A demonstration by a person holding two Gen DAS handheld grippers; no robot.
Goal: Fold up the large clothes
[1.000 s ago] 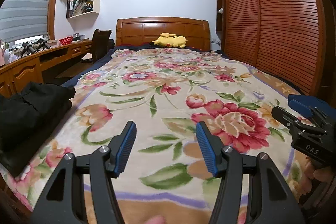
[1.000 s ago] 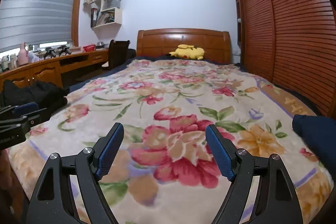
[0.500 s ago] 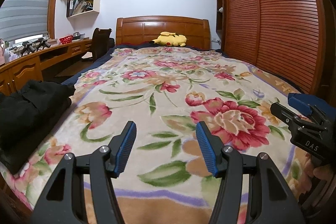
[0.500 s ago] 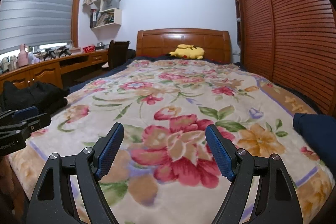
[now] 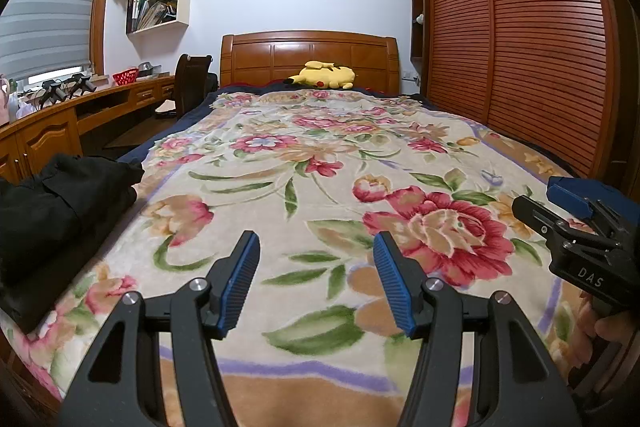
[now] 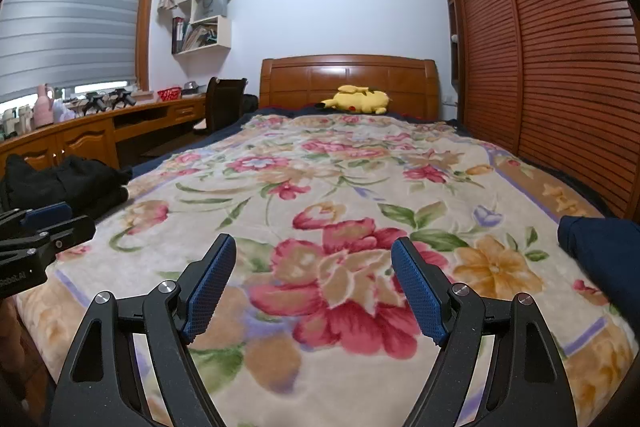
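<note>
Clothes lie at both side edges of the bed point(image 5: 320, 155): a black garment point(image 5: 60, 203) bunched on the left edge, a navy garment point(image 6: 604, 247) on the right edge. Whether either is folded I cannot tell, nor which is waiting. My left claw point(image 5: 316, 279) hovers over the foot of the floral blanket point(image 6: 320, 187), fingers spread wide, holding nothing; my right claw point(image 6: 312, 287) likewise gapes bare. The black heap sits left of and slightly beyond my left claw, so that hand is nearer it; the navy one is nearer my right. Its long axis I cannot judge.
</note>
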